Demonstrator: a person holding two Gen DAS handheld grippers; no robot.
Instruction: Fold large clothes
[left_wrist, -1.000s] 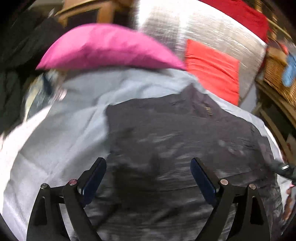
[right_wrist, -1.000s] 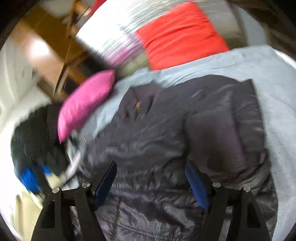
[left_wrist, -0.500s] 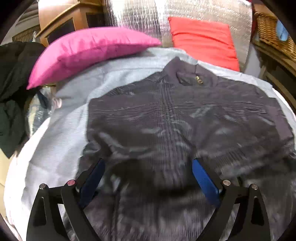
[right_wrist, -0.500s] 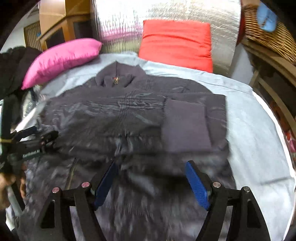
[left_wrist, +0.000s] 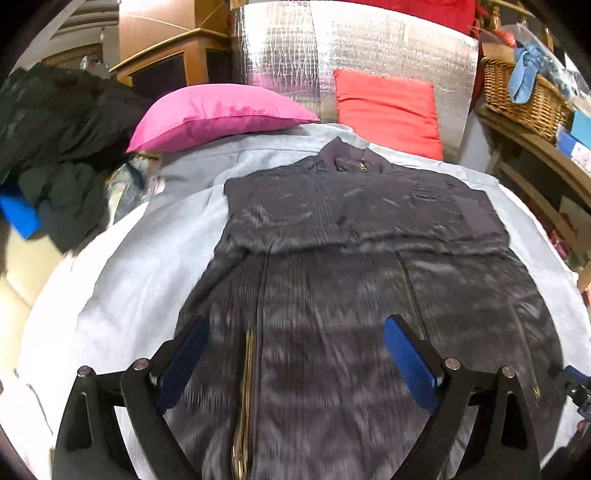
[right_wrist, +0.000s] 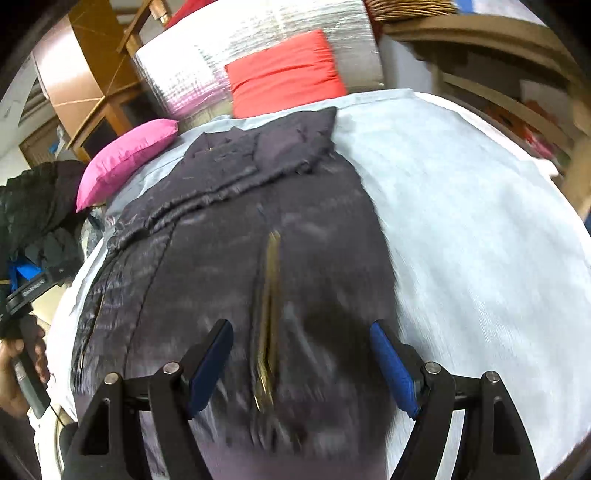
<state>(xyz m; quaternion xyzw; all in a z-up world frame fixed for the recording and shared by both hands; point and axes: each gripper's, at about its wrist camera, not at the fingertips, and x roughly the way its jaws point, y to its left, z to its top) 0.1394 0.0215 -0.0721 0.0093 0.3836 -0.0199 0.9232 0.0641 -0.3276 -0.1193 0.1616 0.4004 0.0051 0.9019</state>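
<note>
Both grippers, left (left_wrist: 293, 363) and right (right_wrist: 301, 363), hang with jaws apart and empty above the dark jacket (left_wrist: 351, 266) spread on the grey sheet (right_wrist: 461, 221).

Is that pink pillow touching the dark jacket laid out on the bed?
Apart. In the left wrist view a strip of grey sheet shows plainly between the pink pillow and the dark jacket.

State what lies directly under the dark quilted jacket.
The dark quilted jacket lies on a pale grey sheet. What lies under the sheet is covered.
</note>
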